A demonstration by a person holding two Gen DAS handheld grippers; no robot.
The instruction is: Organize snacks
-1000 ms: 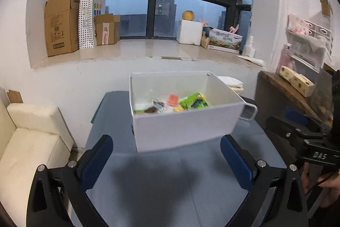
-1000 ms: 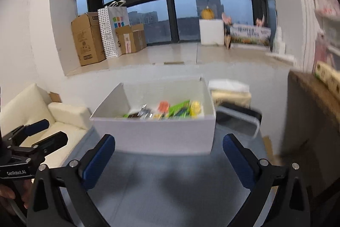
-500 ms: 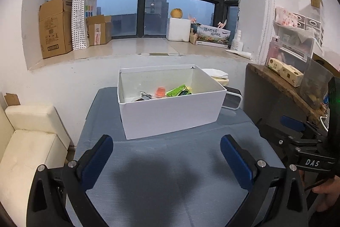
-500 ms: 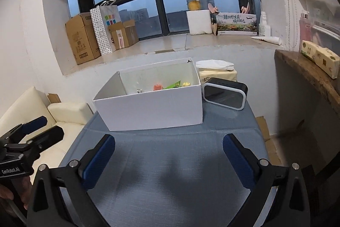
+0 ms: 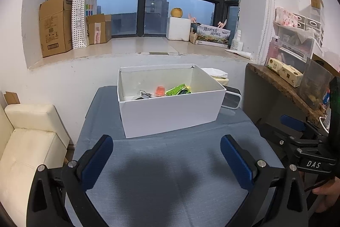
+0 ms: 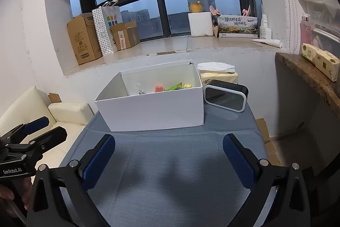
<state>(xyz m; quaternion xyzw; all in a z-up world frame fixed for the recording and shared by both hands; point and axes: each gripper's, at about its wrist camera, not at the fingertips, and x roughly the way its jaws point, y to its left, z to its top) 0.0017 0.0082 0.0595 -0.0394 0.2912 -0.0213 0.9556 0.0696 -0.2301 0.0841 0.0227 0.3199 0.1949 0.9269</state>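
Note:
A white open box (image 5: 170, 114) stands on the grey-blue table (image 5: 165, 180); it also shows in the right wrist view (image 6: 153, 112). Inside lie several snacks: an orange jelly cup (image 5: 160, 91), a green packet (image 5: 178, 89), a dark wrapped item (image 5: 142, 96). In the right wrist view I see the orange cup (image 6: 159, 88), the green packet (image 6: 175, 87) and a yellow piece (image 6: 187, 86). My left gripper (image 5: 166, 148) is open and empty, back from the box. My right gripper (image 6: 169, 149) is open and empty, also in front of the box.
A black clock with a white rim (image 6: 225, 95) stands right of the box, a tissue pack (image 6: 218, 73) behind it. A cream sofa (image 5: 27, 142) is left of the table, a wooden shelf (image 6: 308, 76) right. Cardboard boxes (image 5: 55, 24) sit on the window sill.
Both grippers have drawn back from the box, which now looks smaller and farther. Both stay open and empty.

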